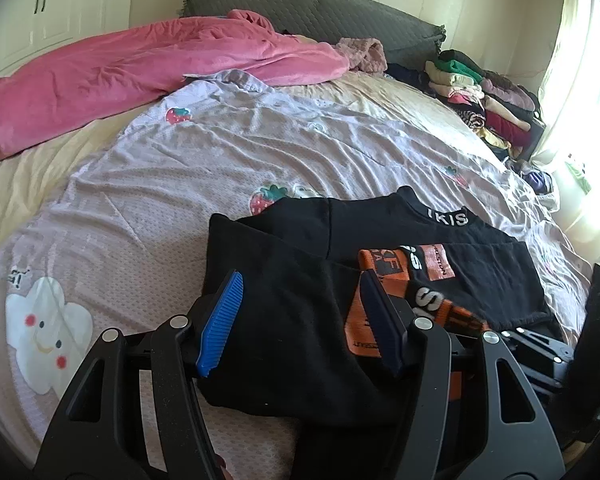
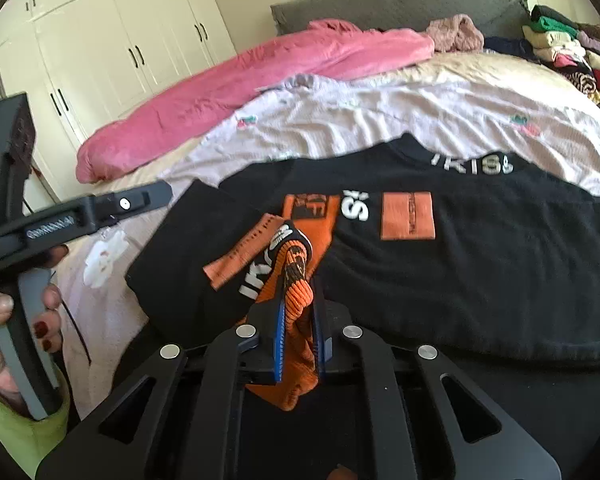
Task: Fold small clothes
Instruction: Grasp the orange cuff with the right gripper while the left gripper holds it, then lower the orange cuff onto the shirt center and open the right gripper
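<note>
A black sweatshirt (image 1: 300, 280) with orange patches and white letters lies partly folded on the bed; it also shows in the right wrist view (image 2: 460, 272). My left gripper (image 1: 304, 320) is open just above its folded left part, blue pads apart, holding nothing. My right gripper (image 2: 298, 320) is shut on the orange ribbed cuff (image 2: 298, 292) of a sleeve and holds it up over the shirt's front. The left gripper's body (image 2: 100, 208) and the hand holding it show at the left of the right wrist view.
The shirt lies on a pale lilac sheet (image 1: 220, 152) with strawberry and cloud prints. A pink blanket (image 1: 140, 68) lies across the far side. A pile of folded clothes (image 1: 484, 92) sits at the far right by the grey headboard (image 1: 300, 8). White wardrobes (image 2: 120, 48) stand beyond.
</note>
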A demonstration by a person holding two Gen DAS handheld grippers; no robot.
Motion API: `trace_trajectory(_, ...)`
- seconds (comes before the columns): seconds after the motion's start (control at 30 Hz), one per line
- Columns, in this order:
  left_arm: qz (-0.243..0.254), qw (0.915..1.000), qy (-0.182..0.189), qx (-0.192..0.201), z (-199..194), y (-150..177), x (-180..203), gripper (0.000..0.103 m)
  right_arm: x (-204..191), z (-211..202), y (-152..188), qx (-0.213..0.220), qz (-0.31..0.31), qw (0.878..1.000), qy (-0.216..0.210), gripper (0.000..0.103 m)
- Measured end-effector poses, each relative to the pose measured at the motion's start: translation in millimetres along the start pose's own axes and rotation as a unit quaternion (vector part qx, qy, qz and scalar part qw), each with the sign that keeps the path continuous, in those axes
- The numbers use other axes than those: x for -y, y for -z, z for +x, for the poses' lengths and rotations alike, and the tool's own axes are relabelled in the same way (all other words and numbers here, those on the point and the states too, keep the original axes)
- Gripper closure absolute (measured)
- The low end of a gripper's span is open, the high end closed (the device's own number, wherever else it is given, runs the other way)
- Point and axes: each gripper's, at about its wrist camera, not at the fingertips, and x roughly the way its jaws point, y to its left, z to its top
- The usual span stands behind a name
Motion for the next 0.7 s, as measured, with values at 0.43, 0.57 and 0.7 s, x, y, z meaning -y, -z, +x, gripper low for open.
trace_trajectory(0.43, -0.003, 1.0000, 0.001, 0.008, -6.2, -2.4, -4.1, 0.042, 9.2, -56.9, -24.3, 0.100, -0.022, 0.991, 0.081, 0.093)
trace_trajectory(0.57, 0.000, 1.0000, 0.003, 0.009, -6.9, -2.8, -2.2, 0.035, 26.8, -69.2, -27.9, 0.119, -0.011, 0.986, 0.114, 0.094)
trace_trajectory(0.7, 0.000, 1.0000, 0.005, 0.008, -6.0, -2.0, -0.5, 0.031, 48.4, -75.0, -28.3, 0.126, 0.007, 0.981, 0.147, 0.094)
